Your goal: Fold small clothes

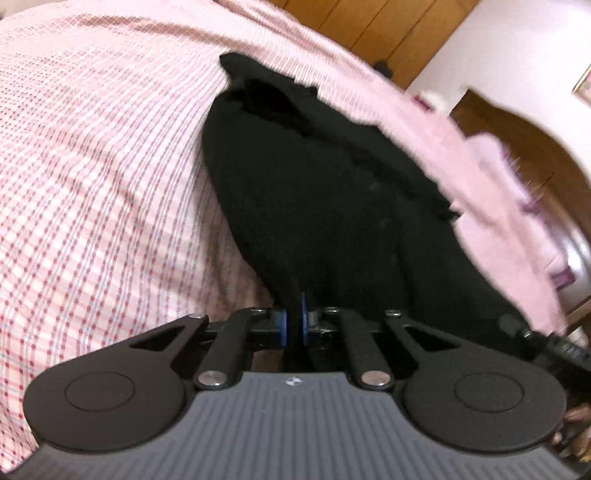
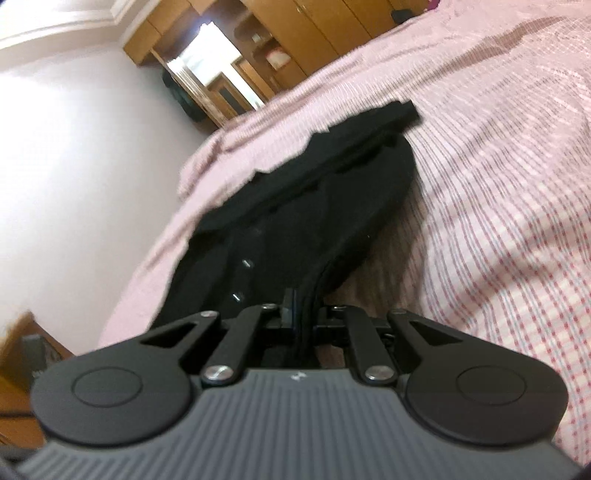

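Black garment (image 1: 332, 206) stretches ahead, pinched by left tool (image 1: 294, 319) and right tool (image 2: 303, 314).

no readable text or labels

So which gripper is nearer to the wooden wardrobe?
Cannot say left or right. Both the left gripper and the right gripper are clamped on the black garment on the bed, with the wardrobe far beyond.
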Available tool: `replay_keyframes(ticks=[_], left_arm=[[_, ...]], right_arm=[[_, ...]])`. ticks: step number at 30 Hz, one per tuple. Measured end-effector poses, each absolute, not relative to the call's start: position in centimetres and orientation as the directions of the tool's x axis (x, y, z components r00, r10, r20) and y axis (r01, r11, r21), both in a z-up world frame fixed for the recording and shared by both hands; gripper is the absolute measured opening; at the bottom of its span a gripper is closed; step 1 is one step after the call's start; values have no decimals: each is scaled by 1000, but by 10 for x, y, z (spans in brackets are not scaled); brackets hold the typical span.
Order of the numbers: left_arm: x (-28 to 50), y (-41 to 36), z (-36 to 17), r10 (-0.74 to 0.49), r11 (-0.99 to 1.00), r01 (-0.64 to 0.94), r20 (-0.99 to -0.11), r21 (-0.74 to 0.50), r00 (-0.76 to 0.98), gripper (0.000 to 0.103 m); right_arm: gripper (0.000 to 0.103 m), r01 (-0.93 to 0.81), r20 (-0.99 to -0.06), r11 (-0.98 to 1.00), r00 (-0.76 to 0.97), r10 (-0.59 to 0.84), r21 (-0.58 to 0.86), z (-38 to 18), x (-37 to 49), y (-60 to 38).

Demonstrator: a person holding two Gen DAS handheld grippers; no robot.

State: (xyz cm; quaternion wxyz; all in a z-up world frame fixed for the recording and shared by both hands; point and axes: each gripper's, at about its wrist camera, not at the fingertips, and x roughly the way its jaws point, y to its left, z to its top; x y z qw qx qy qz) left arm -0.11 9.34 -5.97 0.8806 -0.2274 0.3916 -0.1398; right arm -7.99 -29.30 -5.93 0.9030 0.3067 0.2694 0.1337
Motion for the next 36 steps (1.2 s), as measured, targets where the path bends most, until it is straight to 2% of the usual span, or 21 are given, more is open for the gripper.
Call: replay_keyframes(ticks=[11, 20, 29, 36], left_arm=[[20, 109, -8, -450, 805, 102, -489, -584, 748, 8], [86, 94, 48, -351, 832, 96, -384, -546, 854, 8], [189, 71, 73, -253, 869, 29, -395, -493, 883, 8], [279, 62, 45, -178, 900, -50, -469, -434, 865, 8]], right_arm=[[9, -150, -289, 769, 868, 403, 621, -17, -47, -292], [9, -150, -167, 768, 934, 317, 623, 19, 8, -301], [9, -98, -153, 817, 963, 222, 568, 33, 93, -304], [9, -33, -202, 866, 967, 153, 498, 19, 168, -300]])
